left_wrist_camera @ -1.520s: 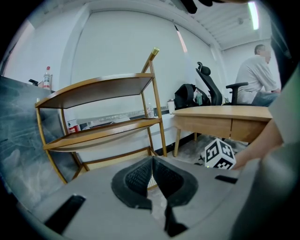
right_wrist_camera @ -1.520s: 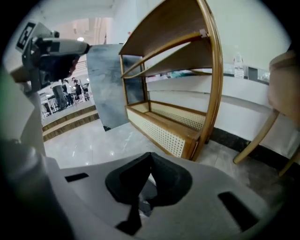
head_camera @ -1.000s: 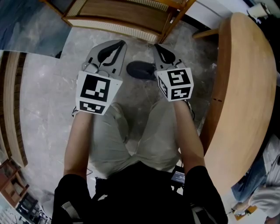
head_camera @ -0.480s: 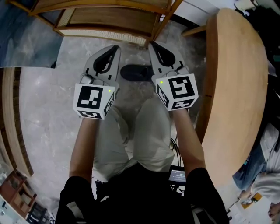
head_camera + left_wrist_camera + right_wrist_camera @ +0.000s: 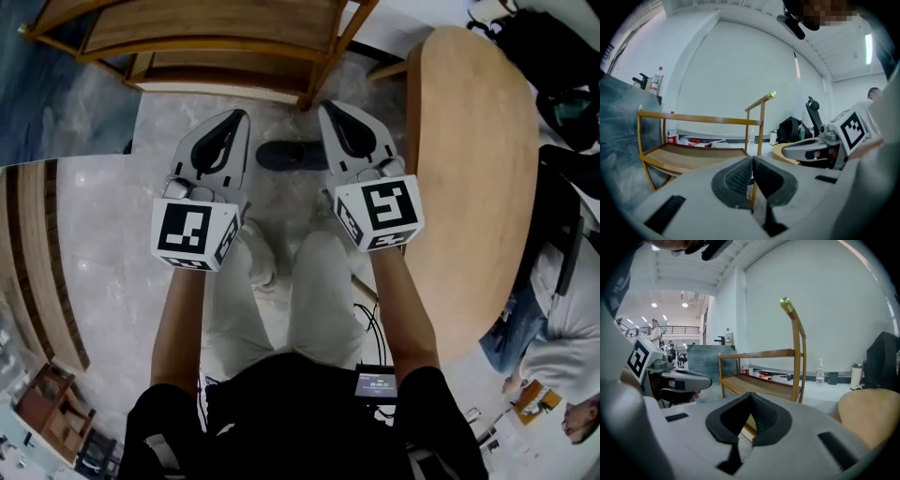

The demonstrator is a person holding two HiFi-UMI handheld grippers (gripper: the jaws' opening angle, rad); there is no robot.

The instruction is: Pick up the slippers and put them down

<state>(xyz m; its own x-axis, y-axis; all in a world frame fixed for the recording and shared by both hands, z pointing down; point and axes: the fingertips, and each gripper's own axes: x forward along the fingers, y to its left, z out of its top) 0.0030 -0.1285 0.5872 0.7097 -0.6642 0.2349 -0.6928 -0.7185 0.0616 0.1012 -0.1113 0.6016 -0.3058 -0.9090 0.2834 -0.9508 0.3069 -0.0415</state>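
On the stone floor (image 5: pixel 103 216), before the wooden shelf (image 5: pixel 225 42), one dark slipper (image 5: pixel 292 155) is seen lying. The left gripper (image 5: pixel 241 115) and right gripper (image 5: pixel 325 106) are held above it, clenched and empty. A claw is best lowered, opened wide, then closed across the slipper's edge.

Left forearm (image 5: pixel 178 314) and right forearm (image 5: pixel 398 305) were bare and stretched forward side by side above the knees (image 5: pixel 314 258). Left gripper (image 5: pixel 241 114) had its jaws closed pad to pad with nothing between them. Right gripper (image 5: pixel 324 106) was the same, jaws together and empty. The two grippers were held apart, tips angled slightly toward each other. The marker cubes (image 5: pixel 192 234) sat at the wrists.
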